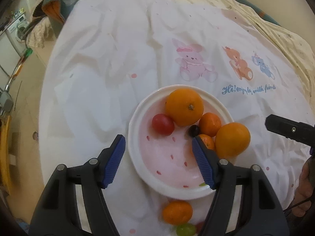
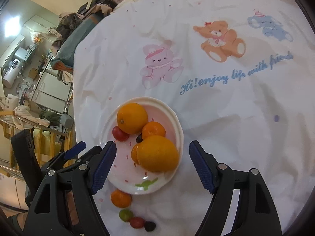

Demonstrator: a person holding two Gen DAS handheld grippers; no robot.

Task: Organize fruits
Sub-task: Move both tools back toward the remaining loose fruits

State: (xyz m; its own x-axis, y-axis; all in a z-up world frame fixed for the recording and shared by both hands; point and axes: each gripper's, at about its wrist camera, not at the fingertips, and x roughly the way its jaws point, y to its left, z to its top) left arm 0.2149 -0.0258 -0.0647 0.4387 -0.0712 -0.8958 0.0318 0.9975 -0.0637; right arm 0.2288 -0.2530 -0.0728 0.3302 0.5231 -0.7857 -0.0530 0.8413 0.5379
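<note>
A white and pink plate (image 1: 157, 179) (image 2: 126, 181) sits on the white sheet. On it lie two large oranges (image 1: 184, 107) (image 2: 157, 153), two small mandarins (image 1: 209, 123), a red tomato (image 1: 163, 123) (image 2: 120, 133) and a dark grape (image 1: 194, 130). Off the plate, near its front rim, lie a mandarin (image 1: 177, 212) (image 2: 121, 198), a green grape (image 2: 126, 215), a red tomato (image 2: 136, 222) and a dark grape (image 2: 150, 226). My left gripper (image 1: 158, 161) is open above the plate. My right gripper (image 2: 152, 165) is open and empty around the near orange.
The sheet (image 2: 216, 98) has printed bears and blue writing. Its left edge drops to a cluttered room with a washing machine (image 1: 15, 33), chairs and cabinets (image 2: 49, 90). Piled clothes (image 2: 82, 19) lie at the far left of the bed.
</note>
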